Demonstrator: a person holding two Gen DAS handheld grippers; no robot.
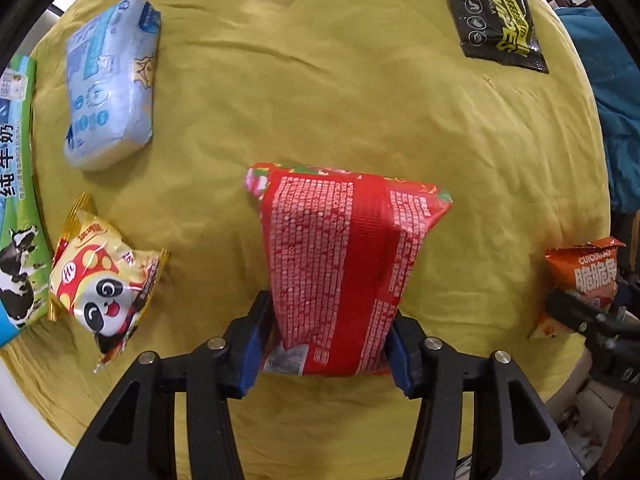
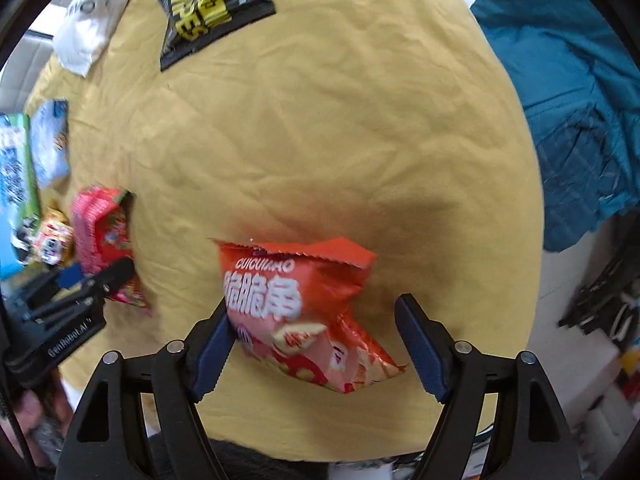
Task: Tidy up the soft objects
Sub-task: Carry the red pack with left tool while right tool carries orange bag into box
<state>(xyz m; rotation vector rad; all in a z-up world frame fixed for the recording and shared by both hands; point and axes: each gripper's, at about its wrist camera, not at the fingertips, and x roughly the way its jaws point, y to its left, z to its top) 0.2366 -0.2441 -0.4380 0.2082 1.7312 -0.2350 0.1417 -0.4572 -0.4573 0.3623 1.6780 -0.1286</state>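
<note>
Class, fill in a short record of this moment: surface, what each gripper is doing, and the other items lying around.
surface: yellow cloth
left gripper: shut on red bag
right gripper: jaws wide, orange bag between them, touching only one finger
left side: blue pack, panda bag, milk carton
far edge: black pouch

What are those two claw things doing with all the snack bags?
A person is sorting soft packets on a yellow cloth. The left gripper is squeezing a red snack bag. The right gripper has an orange chip bag between its fingers, but one finger isn't touching, so the grip looks loose. A panda snack bag, blue tissue pack and black packet lie on the cloth.
</note>
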